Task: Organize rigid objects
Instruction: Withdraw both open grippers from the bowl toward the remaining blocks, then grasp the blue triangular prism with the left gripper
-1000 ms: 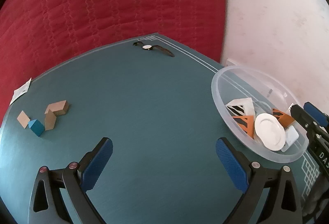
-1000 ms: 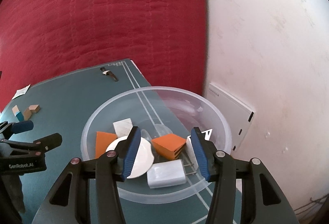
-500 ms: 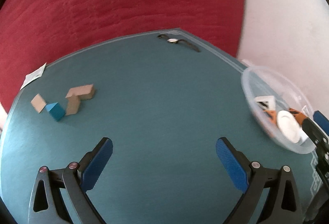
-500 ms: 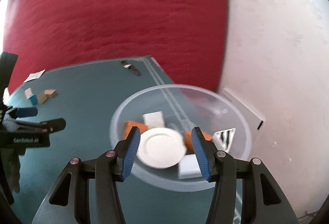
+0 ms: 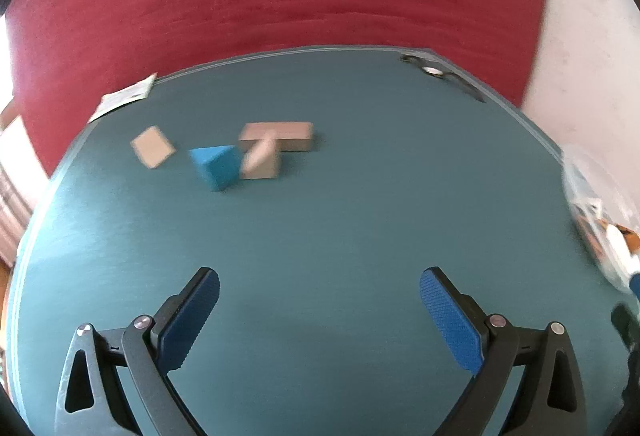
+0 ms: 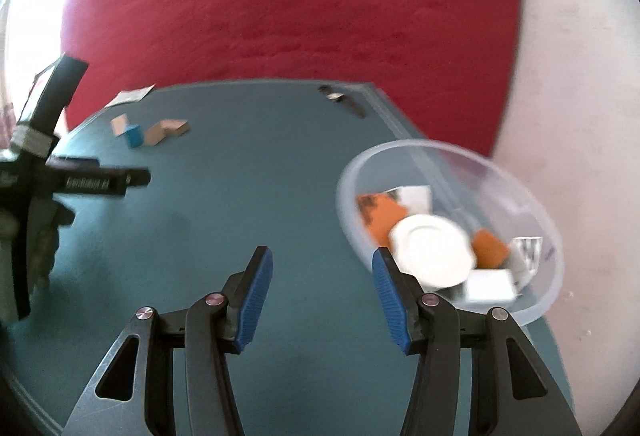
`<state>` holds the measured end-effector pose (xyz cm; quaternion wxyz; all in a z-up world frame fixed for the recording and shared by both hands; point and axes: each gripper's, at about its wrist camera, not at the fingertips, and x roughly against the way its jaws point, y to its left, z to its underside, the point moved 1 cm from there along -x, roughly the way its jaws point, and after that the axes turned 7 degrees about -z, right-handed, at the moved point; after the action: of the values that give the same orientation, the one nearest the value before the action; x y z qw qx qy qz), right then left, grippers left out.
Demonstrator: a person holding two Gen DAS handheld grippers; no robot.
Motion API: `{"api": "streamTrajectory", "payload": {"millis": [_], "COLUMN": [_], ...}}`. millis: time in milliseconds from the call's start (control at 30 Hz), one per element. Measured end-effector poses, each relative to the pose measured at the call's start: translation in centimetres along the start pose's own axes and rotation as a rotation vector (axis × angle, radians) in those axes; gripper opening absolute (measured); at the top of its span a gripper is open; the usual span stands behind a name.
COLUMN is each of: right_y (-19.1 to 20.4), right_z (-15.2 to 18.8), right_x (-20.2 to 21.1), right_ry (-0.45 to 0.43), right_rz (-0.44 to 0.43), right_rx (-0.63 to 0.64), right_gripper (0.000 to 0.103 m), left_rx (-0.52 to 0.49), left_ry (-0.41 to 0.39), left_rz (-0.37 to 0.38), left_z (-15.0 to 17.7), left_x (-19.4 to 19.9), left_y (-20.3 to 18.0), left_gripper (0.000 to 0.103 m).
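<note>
Four blocks lie ahead of your left tool, its jaws wide apart and empty: blue block touching tan blocks, another tan block just beside. Right view: your right tool, jaws apart, empty, over the counter beside the bowl holding a white plate.

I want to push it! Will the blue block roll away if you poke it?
Probably not: the blue block has flat faces and sharp corners, so it would likely slide on the smooth teal table. It looks stiff and small, so probably light.
</note>
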<state>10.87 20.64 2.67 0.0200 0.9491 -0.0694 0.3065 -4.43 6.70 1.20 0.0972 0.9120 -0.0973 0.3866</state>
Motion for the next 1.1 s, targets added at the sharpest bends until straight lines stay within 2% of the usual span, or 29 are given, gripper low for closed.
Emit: {"api": "streamTrajectory", "payload": {"millis": [267, 467, 667, 867, 1100], "right_y": [3.0, 3.3, 3.2, 3.9, 4.6], "right_z": [0.4, 0.1, -0.3, -0.4, -0.5], "right_x": [0.0, -0.7, -1.2, -1.6, -2.2], "right_ry": [0.03, 0.079, 0.118, 0.135, 0.138], "right_rz": [-0.068, -0.122, -0.161, -0.177, -0.185], "right_rx": [0.084, 0.059, 0.011, 0.0, 0.0], "right_gripper": [0.054, 0.054, 0.054, 0.053, 0.054], "left_rx": [0.072, 0.072, 0.068, 0.112, 0.169], "left_ry": [0.006, -0.02, -0.004, 0.022, 0.008], "left_rz": [-0.1, -0.144, -0.148, -0.135, -0.147], "left_z": [-0.2, -0.7, -1.9, -3.4, -5.2], "left_x": [-1.0, -1.6, -3.2, -4.8, -5.7], "left_y": [4.9, 6.8, 7.3, 7.5, 7.6], "left_gripper": [0.102, 0.102, 0.102, 0.102, 0.102]}}
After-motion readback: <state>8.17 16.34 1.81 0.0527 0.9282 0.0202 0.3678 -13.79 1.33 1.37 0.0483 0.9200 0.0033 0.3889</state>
